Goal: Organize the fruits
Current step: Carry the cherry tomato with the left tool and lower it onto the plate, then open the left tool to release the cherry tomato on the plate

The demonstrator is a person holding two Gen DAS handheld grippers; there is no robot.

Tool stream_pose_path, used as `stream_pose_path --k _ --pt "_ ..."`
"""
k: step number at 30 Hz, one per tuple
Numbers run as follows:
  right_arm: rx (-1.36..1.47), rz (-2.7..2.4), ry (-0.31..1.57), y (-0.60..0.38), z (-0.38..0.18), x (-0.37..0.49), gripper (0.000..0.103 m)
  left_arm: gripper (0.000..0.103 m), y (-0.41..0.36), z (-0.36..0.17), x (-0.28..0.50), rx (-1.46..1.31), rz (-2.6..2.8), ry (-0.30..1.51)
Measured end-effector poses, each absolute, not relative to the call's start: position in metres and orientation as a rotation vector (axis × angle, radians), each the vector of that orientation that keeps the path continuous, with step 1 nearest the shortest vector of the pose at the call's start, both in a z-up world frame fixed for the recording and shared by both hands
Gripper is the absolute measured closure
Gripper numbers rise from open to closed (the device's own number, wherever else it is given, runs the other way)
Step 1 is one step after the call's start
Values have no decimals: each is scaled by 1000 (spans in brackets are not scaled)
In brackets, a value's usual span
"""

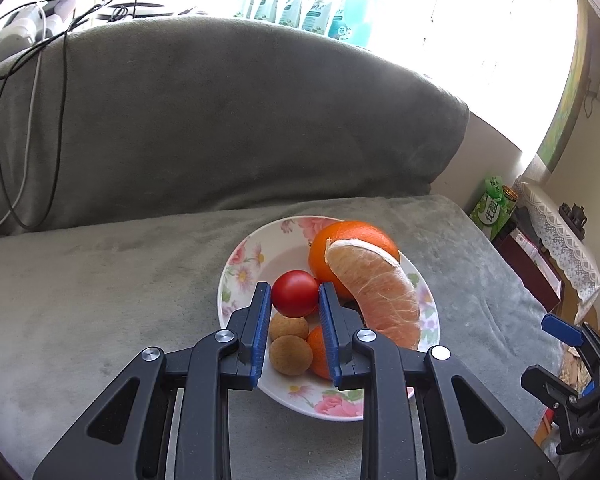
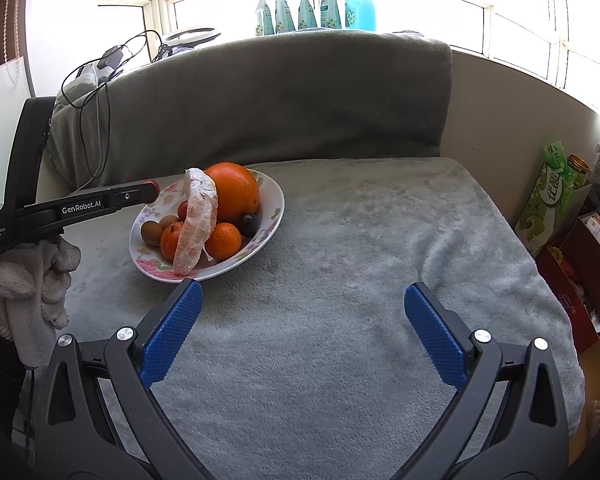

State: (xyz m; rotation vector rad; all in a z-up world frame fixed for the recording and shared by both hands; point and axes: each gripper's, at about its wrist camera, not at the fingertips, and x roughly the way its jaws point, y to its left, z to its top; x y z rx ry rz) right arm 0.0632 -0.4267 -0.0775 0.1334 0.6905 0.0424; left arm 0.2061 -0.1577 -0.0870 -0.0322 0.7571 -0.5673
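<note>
A flowered plate (image 1: 236,264) on the grey blanket holds a big orange (image 1: 352,240), a peeled pomelo segment (image 1: 384,292), two brown longans (image 1: 290,354) and a tangerine (image 1: 320,352). My left gripper (image 1: 294,294) is shut on a small red tomato (image 1: 295,294), held just over the plate's near left side. The right wrist view shows the same plate (image 2: 274,204), a dark grape (image 2: 247,222), and the tomato (image 2: 153,187) at the left gripper's tip. My right gripper (image 2: 304,300) stands open over bare blanket, to the right of the plate and apart from it.
A grey sofa back (image 1: 220,120) rises behind the plate, with cables (image 1: 32,80) draped over its left end. Green cartons (image 2: 548,200) and a red box (image 2: 580,264) stand past the blanket's right edge. A gloved hand (image 2: 32,280) holds the left gripper.
</note>
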Motion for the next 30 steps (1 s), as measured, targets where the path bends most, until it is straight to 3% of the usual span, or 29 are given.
stream_pose_path --k 15,18,20,27,30 --pt "141 38 692 -427 -78 62 0 79 -161 -87 204 -24 -582 757" --pt "142 38 695 -427 -79 62 0 67 -161 -86 203 -26 -583 751" --pt "144 38 697 -427 -79 61 0 66 -159 -85 203 -27 -581 752" --pt "146 28 698 -425 -79 60 0 35 -156 -84 200 -32 -572 745" --pt "142 27 696 -425 -78 61 0 29 -154 -82 198 -25 -567 737"
